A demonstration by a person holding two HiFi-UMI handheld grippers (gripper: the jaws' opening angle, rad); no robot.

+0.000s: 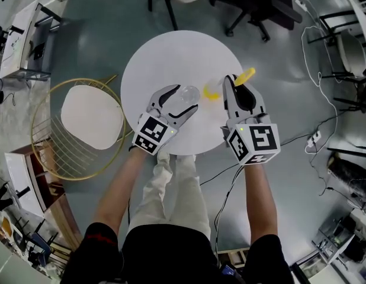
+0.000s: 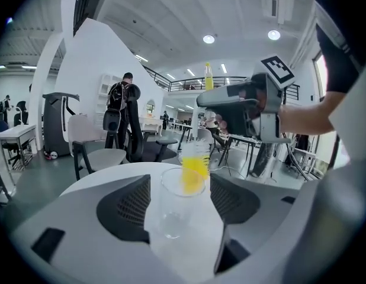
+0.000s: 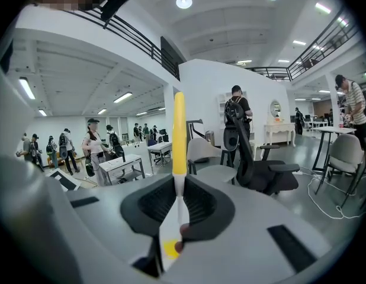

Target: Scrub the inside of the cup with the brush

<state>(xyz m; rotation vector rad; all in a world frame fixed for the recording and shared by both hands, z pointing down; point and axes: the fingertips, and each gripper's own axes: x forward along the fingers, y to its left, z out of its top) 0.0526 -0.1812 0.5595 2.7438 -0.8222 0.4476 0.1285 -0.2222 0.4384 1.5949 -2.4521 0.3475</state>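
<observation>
A clear glass cup [image 1: 188,93] stands upright on the round white table [image 1: 165,58]. My left gripper [image 1: 184,98] is open, one jaw on each side of the cup with a small gap to the glass; the left gripper view shows the cup [image 2: 182,203] between the dark pads [image 2: 127,209]. My right gripper [image 1: 235,84] is shut on a brush with a yellow handle [image 3: 179,135]. Its yellow bristle head [image 1: 211,93] hangs just right of the cup, near the rim [image 2: 195,173]. The handle's far end [image 1: 248,74] points away to the right.
A gold wire chair with a white seat [image 1: 91,117] stands close to the table's left side. Dark office chairs [image 1: 254,5] stand beyond the table. Cables and a power strip [image 1: 316,138] lie on the floor to the right.
</observation>
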